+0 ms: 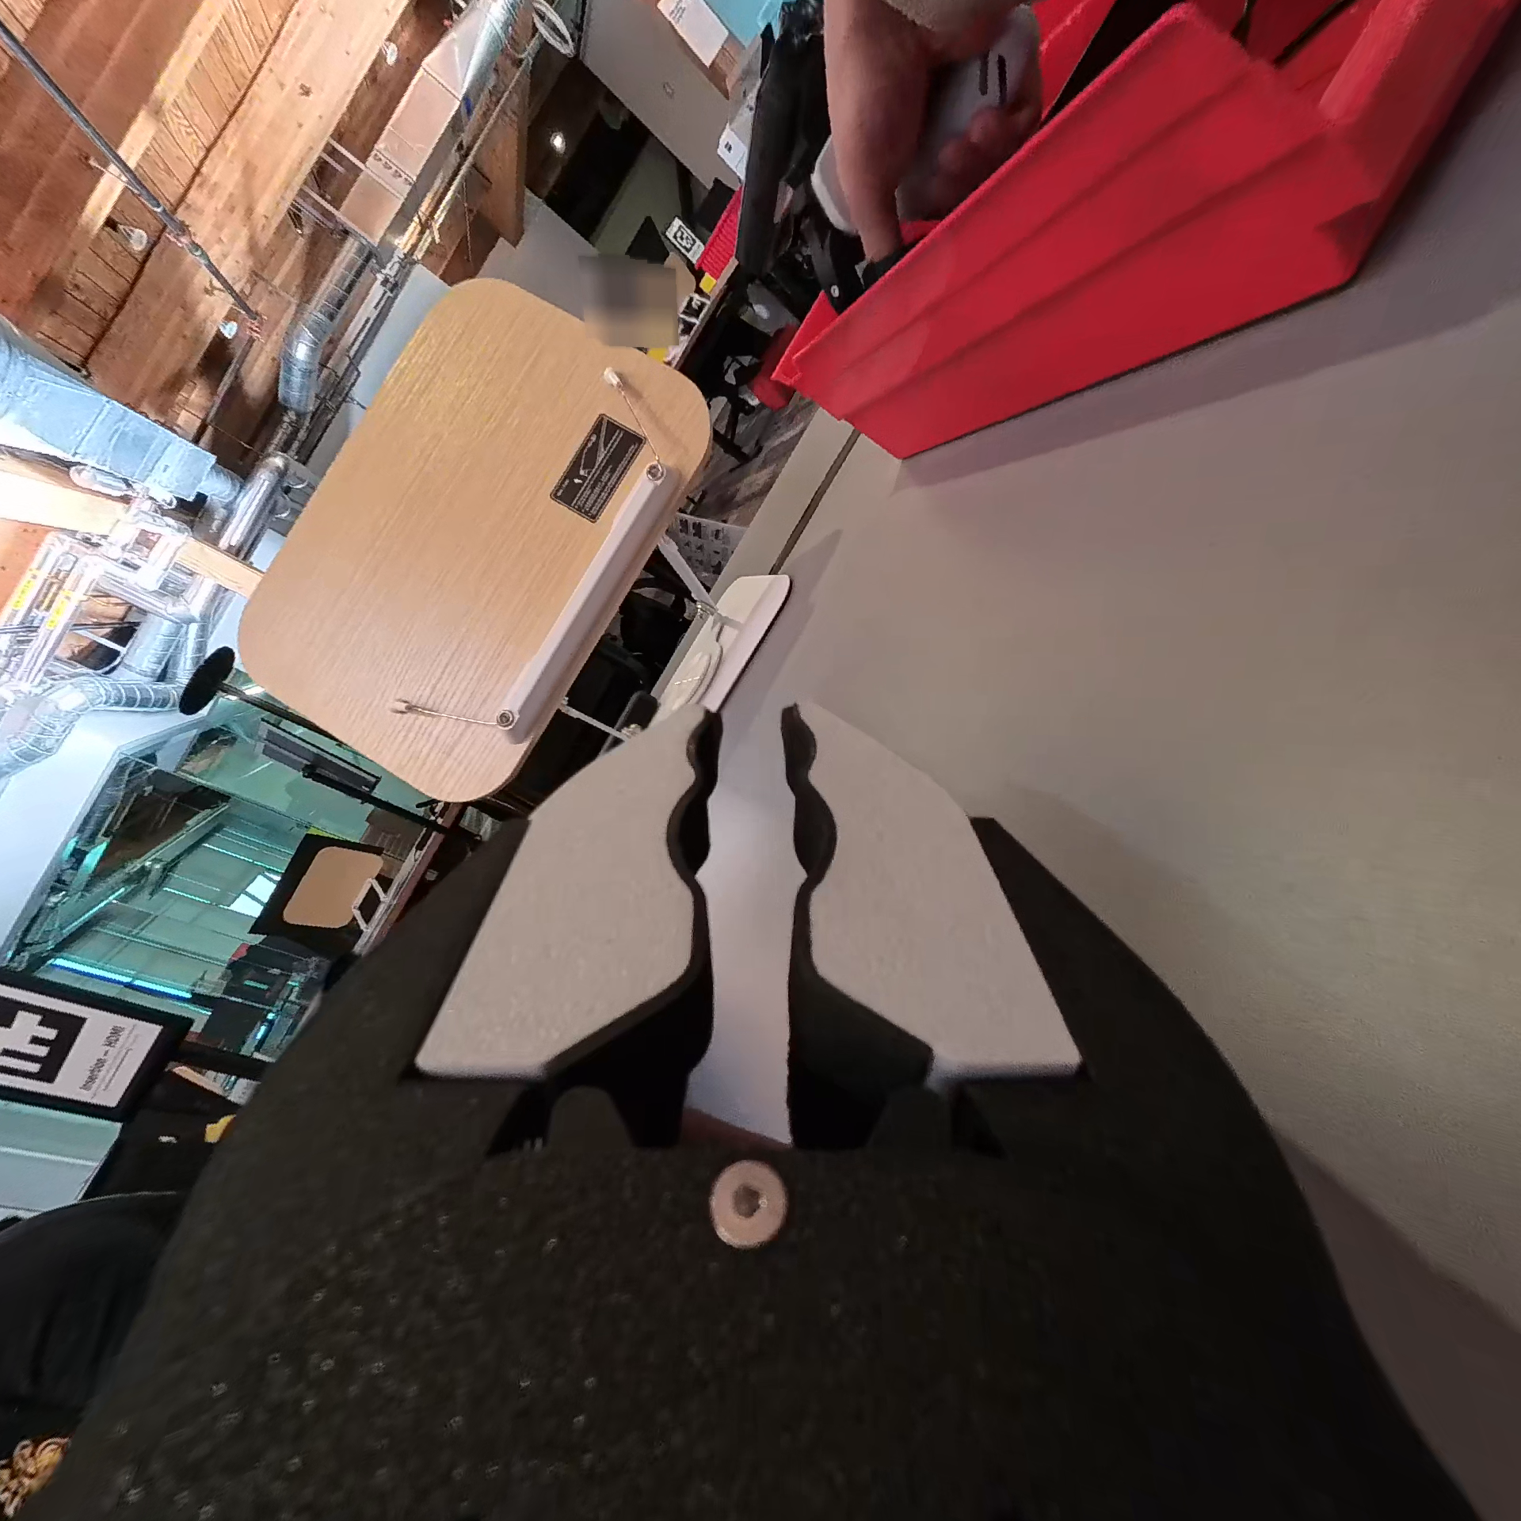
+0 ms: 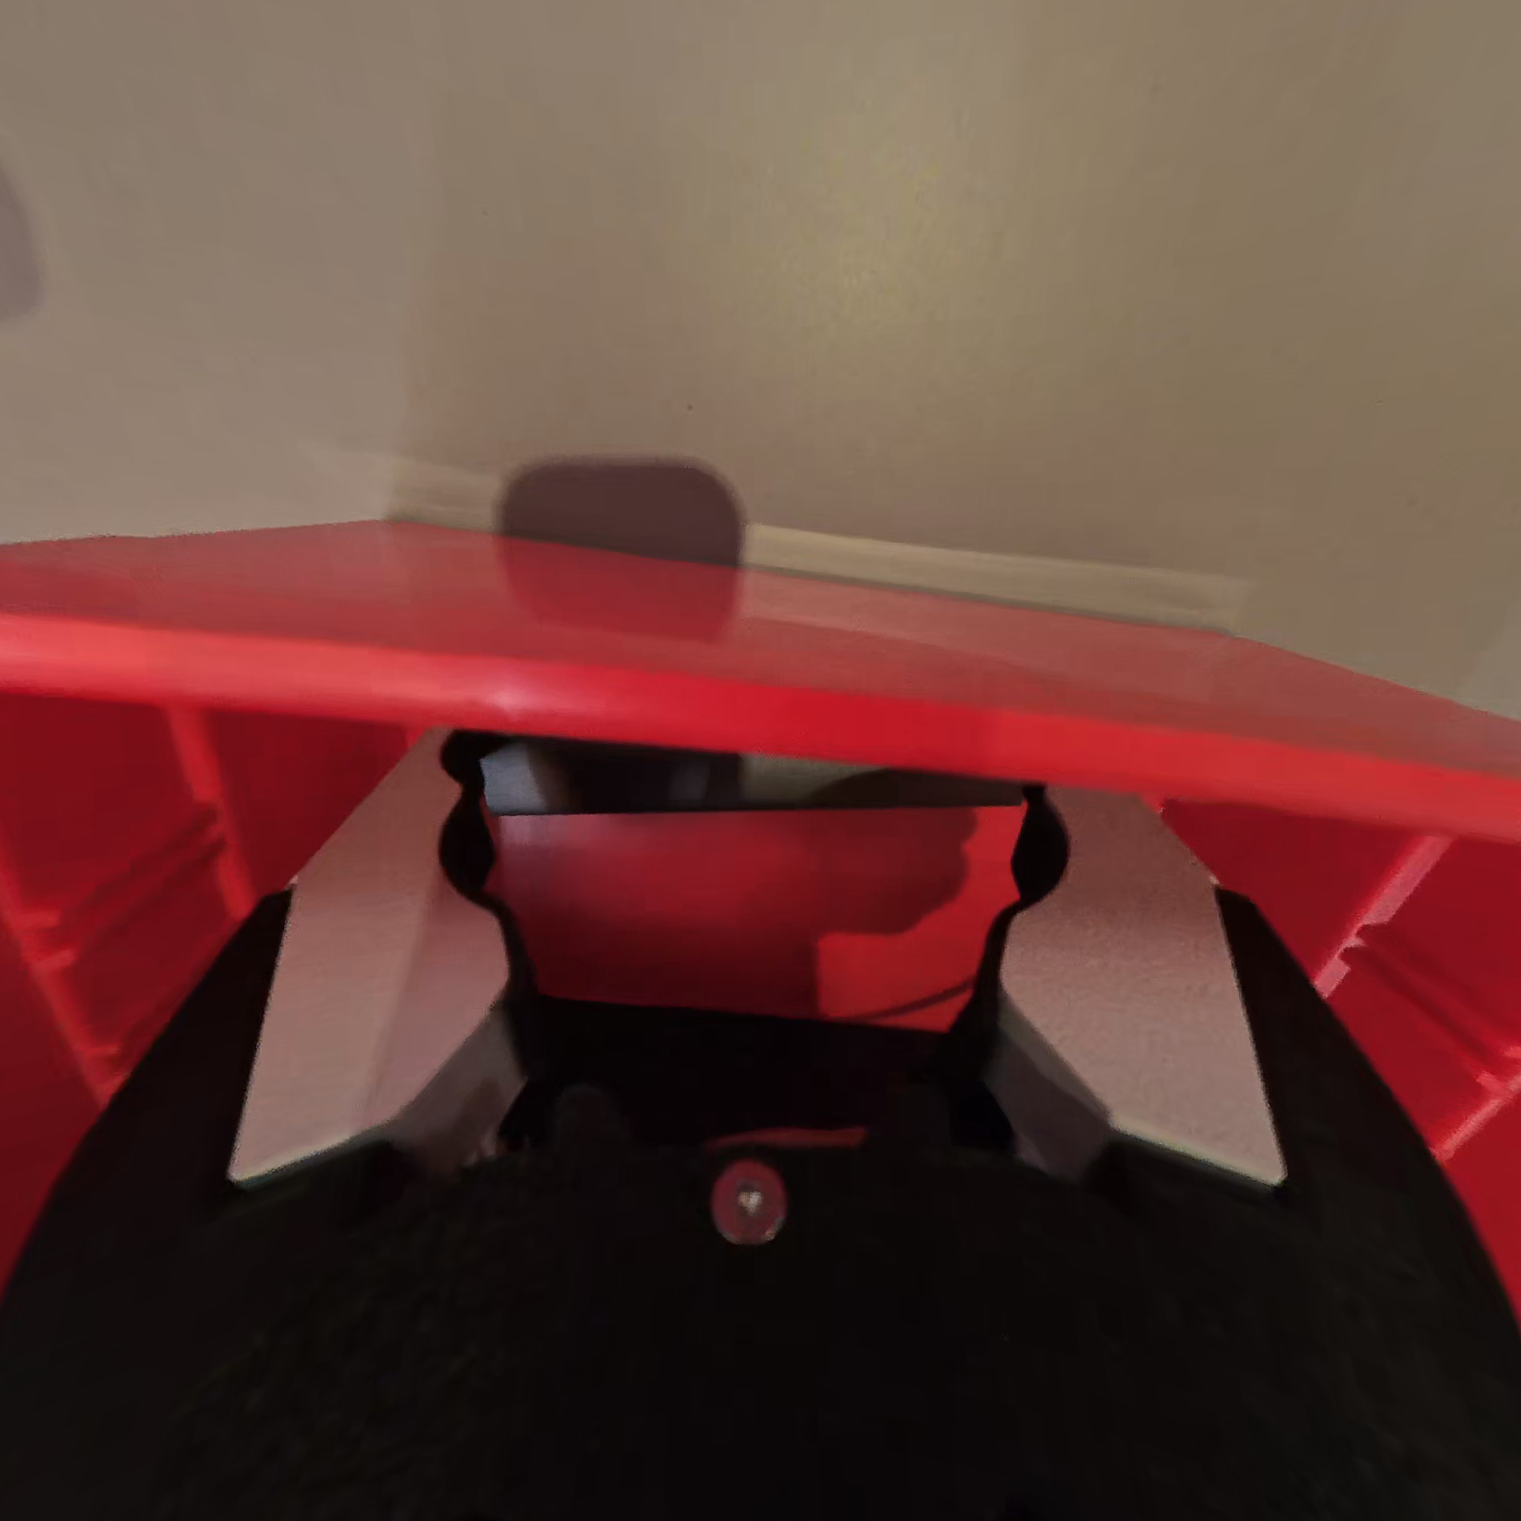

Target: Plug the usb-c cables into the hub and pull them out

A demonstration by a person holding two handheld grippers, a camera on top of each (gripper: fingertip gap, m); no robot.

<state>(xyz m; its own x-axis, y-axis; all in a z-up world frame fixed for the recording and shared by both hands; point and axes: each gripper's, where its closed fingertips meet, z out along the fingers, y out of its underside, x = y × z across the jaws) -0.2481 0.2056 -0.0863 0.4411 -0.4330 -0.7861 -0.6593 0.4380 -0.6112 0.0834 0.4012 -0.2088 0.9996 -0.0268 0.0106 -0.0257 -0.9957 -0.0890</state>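
Hub, seemingly the dark slab inside the red bin, sits between the wide-spread right gripper, the left gripper nearly closed and empty, nothing plugged yet.

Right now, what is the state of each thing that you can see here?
Left gripper: jaws nearly shut, holding nothing, tilted over the table.
Right gripper: jaws wide open, empty, reaching into the red bin.
Dark flat thing in the bin: not gripped, blurred.
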